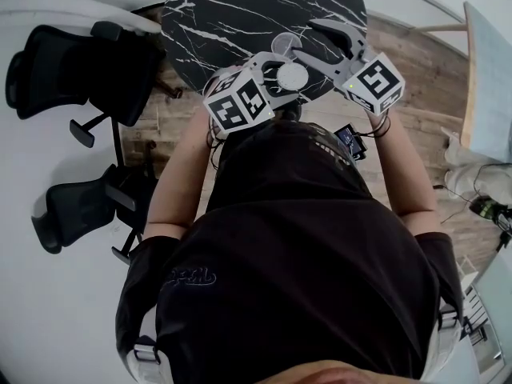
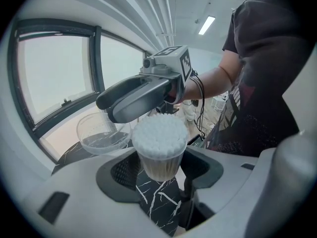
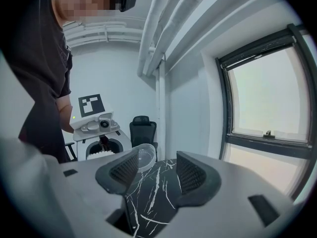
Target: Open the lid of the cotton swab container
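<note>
**Lid off, container held.** My left gripper (image 2: 158,168) is clamped on the cotton swab container (image 2: 159,140). The container stands upright near the near edge of the marble table (image 1: 240,22), with the swab heads bare. The clear lid (image 2: 101,135) lies rim-up on the table just to the far side of it, apparently already off. My right gripper (image 3: 156,171) hangs near the lid, jaws apart with nothing between them. To finish well, I judge the left clamp should hold steady and level so no swabs spill. The right jaws should draw clear without nudging the lid.
</note>
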Demonstrator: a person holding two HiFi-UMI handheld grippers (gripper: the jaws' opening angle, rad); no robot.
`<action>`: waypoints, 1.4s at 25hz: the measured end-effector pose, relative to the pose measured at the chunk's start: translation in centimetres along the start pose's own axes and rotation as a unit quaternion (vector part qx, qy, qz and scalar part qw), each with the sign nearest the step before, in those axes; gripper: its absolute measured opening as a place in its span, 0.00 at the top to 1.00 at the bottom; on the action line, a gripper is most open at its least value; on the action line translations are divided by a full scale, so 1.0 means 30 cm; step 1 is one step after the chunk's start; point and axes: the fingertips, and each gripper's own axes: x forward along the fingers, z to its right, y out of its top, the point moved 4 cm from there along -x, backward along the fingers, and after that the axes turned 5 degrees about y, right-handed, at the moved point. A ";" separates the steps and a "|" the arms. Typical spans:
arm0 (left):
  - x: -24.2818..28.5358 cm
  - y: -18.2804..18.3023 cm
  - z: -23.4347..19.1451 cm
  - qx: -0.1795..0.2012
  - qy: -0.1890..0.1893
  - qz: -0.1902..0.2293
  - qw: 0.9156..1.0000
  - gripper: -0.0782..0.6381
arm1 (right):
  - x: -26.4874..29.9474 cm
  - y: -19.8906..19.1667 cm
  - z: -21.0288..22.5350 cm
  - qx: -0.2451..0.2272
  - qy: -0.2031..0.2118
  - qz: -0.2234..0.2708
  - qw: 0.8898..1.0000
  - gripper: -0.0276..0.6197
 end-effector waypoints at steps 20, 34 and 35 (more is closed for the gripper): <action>-0.031 -0.073 -0.095 -0.088 0.096 0.007 0.991 0.53 | -0.025 -0.029 -0.056 0.023 -0.026 0.008 0.999 0.66; -0.021 -0.134 -0.079 -0.150 0.188 0.037 0.970 0.53 | -0.090 -0.186 -0.124 0.062 -0.091 -0.028 0.993 0.92; -0.020 -0.135 -0.076 -0.155 0.190 0.039 0.969 0.53 | -0.094 -0.196 -0.130 0.067 -0.092 -0.031 0.993 0.92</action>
